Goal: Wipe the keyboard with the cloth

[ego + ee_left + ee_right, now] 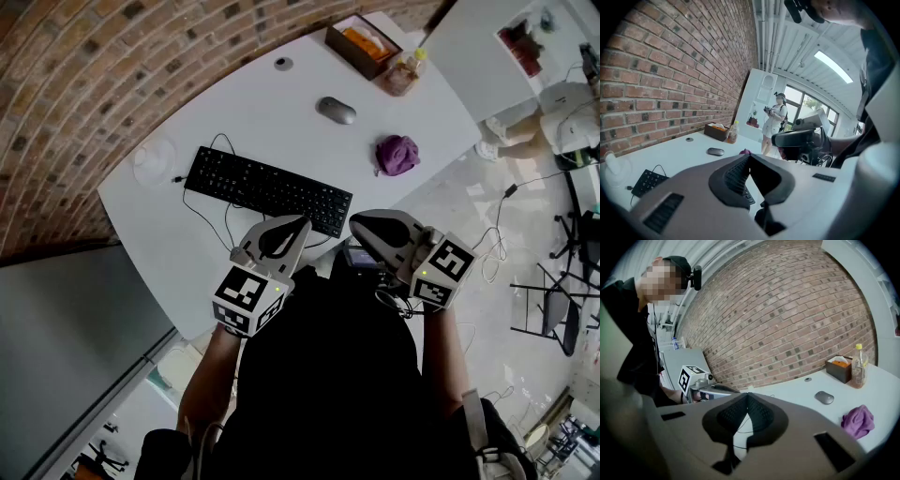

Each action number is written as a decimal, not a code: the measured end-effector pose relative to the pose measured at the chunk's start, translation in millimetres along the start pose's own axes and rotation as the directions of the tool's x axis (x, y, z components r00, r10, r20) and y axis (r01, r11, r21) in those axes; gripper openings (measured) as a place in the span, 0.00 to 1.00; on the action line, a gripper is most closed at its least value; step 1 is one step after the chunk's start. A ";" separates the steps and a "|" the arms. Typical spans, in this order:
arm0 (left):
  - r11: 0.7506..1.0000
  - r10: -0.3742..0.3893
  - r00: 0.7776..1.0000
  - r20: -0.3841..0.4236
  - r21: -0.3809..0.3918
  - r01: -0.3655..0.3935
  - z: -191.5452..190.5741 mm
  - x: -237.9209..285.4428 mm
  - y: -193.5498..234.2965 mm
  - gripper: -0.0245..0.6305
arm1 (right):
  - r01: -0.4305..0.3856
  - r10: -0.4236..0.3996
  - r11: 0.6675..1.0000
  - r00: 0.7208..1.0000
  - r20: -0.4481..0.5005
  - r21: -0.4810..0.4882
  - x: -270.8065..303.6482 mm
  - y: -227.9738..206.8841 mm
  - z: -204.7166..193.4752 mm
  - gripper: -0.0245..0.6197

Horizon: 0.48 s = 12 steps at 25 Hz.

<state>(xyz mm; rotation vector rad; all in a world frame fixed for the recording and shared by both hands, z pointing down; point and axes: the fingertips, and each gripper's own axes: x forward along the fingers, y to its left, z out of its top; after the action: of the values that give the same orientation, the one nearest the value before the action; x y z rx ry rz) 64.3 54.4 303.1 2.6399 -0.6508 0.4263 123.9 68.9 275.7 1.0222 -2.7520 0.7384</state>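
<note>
the purple cloth point(397, 155) is seen lying crumpled on the white desk point(262, 94), near its right-hand edge and untouched. the black keyboard point(267, 187) is laid across the middle of the desk, its long axis running from far left to near right in the head view, so that its right end is found just ahead of both grippers. bare desk is left between cloth and keyboard.

the left gripper point(302, 223) is held over the near edge of the desk, just short of the keyboard's right end; its fingers are closed together on nothing, and only the keyboard is glimpsed past them in the left gripper view. the right gripper point(358, 221) is held beside it, its fingers likewise pressed together with nothing between them.

the coming move is judged to turn on one relation: the cloth lies ahead of and to the right of the right gripper, with the left gripper on the far side. the right gripper is therefore the nearer, and its fingers would have to be parted before the cloth could be taken up. as the cloth is bunched into a low heap with no clear long axis, no particular turn of the wrist is called for. wiping has not yet been begun.
</note>
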 end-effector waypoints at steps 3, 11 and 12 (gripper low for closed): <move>1.000 0.005 1.000 -0.001 -0.001 -0.005 -0.5 0.9 2.1 0.06 | -0.003 0.003 1.000 1.000 -0.006 -0.001 1.1 -1.7 -1.4 0.07; 1.000 0.016 1.000 -0.015 -0.011 -0.016 -1.2 11.2 1.3 0.06 | -0.006 0.006 1.000 1.000 -0.020 0.012 1.1 -12.4 -1.9 0.07; 1.000 0.017 1.000 -0.018 -0.013 -0.017 -1.0 13.5 -0.3 0.06 | -0.006 0.006 1.000 1.000 -0.019 0.019 -0.2 -15.1 -1.6 0.07</move>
<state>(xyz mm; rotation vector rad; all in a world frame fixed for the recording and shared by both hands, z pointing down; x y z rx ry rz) 75.7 50.0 309.0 2.6173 -0.6687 0.4480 133.6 59.9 283.2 1.0054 -2.7384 0.7730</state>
